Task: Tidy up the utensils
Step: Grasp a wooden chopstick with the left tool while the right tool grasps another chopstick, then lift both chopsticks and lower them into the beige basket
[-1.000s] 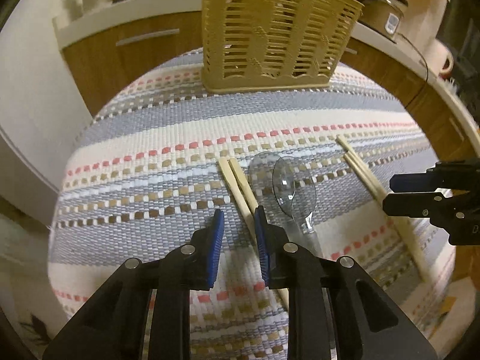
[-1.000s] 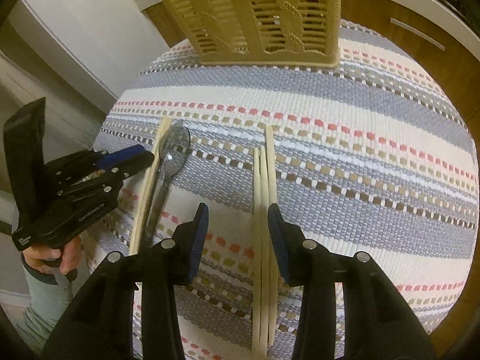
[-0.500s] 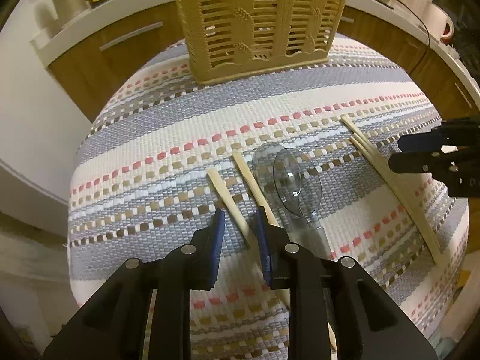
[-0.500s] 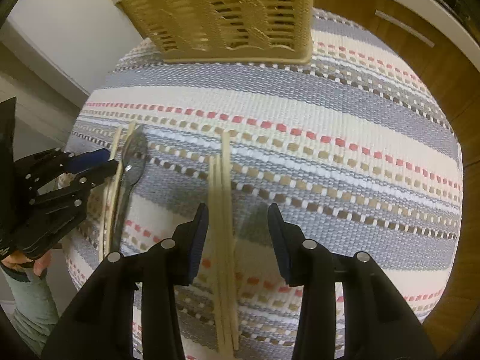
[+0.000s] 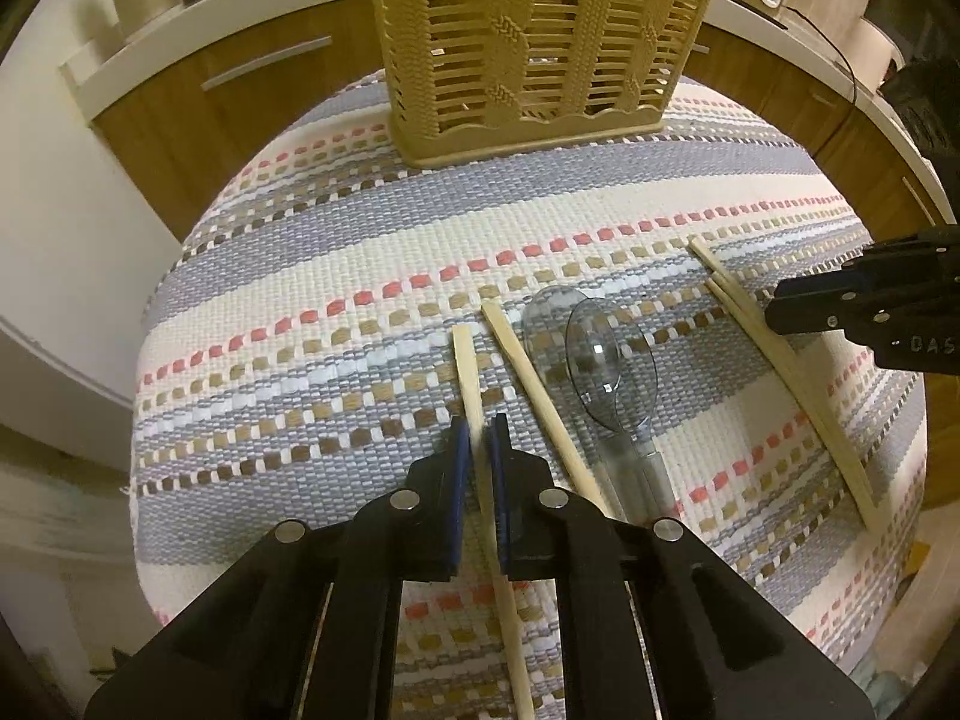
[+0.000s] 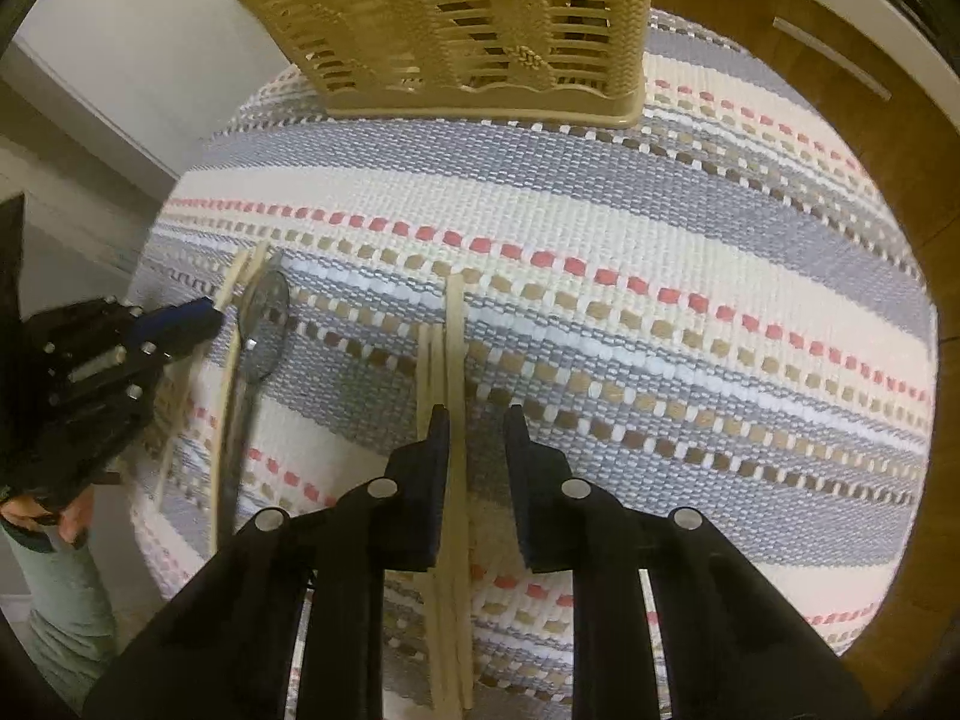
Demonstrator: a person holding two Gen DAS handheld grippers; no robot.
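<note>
My left gripper is shut on a wooden chopstick that lies on the striped cloth. A second chopstick and a clear plastic spoon lie just to its right. My right gripper is open over a bundle of wooden chopsticks; its left finger sits on them, and they run between the jaws. That bundle also shows in the left wrist view. A tan slotted utensil basket stands at the far edge, also in the right wrist view.
The striped woven cloth covers a small table with edges close on all sides. Wooden cabinets and a white counter with a bottle stand behind. The left gripper shows at the left of the right wrist view.
My left gripper has closed on the left chopstick, which has parted from its neighbour. My right gripper has narrowed and shifted so the bundle sits at its left finger.
</note>
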